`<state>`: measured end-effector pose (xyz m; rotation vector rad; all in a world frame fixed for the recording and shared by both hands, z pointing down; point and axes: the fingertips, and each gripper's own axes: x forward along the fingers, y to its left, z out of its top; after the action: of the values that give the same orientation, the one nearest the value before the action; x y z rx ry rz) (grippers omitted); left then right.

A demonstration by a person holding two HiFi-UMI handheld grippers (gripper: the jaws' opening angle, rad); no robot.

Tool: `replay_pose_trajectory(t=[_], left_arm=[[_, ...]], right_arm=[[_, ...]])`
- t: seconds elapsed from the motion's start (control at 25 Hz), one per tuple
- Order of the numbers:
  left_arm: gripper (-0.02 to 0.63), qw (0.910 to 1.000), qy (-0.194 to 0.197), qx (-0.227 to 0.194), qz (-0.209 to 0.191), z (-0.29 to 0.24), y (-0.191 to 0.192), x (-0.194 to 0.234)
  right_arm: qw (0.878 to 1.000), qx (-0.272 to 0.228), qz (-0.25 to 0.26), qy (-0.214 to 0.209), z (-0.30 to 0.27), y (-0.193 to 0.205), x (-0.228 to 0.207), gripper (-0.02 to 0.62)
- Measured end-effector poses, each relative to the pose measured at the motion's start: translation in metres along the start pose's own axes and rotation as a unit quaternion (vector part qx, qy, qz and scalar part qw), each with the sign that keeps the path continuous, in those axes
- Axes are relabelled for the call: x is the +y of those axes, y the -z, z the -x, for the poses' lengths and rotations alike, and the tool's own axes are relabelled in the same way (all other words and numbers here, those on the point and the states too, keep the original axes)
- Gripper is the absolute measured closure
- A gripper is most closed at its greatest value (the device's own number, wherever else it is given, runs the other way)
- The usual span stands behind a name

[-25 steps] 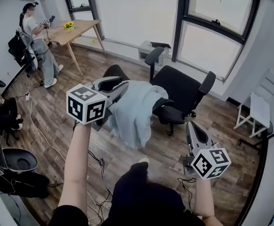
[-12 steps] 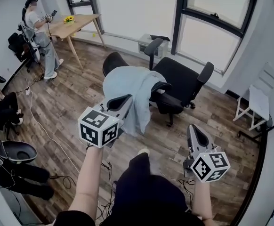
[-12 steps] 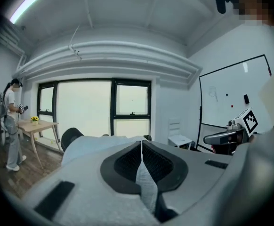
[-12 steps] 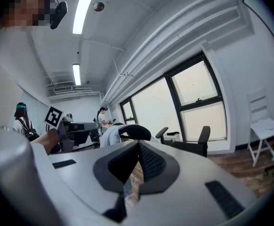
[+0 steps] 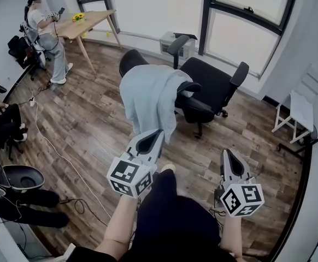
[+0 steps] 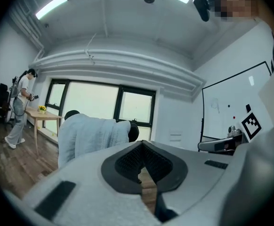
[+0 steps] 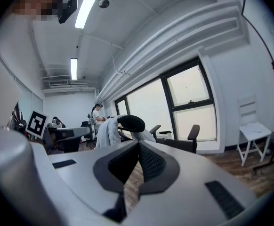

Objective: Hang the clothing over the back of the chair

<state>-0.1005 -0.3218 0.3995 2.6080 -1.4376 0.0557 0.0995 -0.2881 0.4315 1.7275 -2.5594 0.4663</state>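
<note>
A pale blue garment (image 5: 148, 100) hangs draped over the backrest of the black office chair (image 5: 211, 89), whose headrest (image 5: 130, 60) sticks out above it. My left gripper (image 5: 154, 135) is shut and holds nothing; it hovers over the floor just in front of the garment's lower hem, apart from it. My right gripper (image 5: 228, 156) is also shut and holds nothing, low at the right and well short of the chair. The left gripper view shows the garment (image 6: 87, 135) beyond the shut left gripper (image 6: 141, 145). The right gripper view shows the garment (image 7: 109, 131) and headrest (image 7: 131, 123) past the right gripper (image 7: 138, 147).
A wooden table (image 5: 88, 29) stands at the back left with a person (image 5: 41, 37) beside it. Cables (image 5: 55, 152) trail across the wood floor at the left. A white folding chair (image 5: 301, 116) stands at the right wall. A grey box (image 5: 175, 42) sits under the window.
My left gripper has let go of the garment, shut, and drawn back and down toward me. The garment now hangs on the chair back. The right gripper has pulled back a little.
</note>
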Motion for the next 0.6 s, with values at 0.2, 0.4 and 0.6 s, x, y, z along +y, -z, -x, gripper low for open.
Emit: replay_pose_trajectory(t=[0.2,0.4,0.6], left_arm=[[0.598,0.9999,-0.002,-0.009,0.011,0.015,0.024,-0.016],[0.598,0.9998,0.0,0.016,0.009,0.013,0.048,-0.031],[0.598,0.9996,0.004,0.027,-0.003,0.009,0.052,-0.039]], right_arm=[[1.0,0.004,0.002,-0.007,0.011,0.016,0.004,0.595],[1.0,0.023,0.014,-0.013,0.019,0.028,0.002,0.595],[0.999,0.027,0.027,-0.014,0.02,0.026,0.0,0.595]])
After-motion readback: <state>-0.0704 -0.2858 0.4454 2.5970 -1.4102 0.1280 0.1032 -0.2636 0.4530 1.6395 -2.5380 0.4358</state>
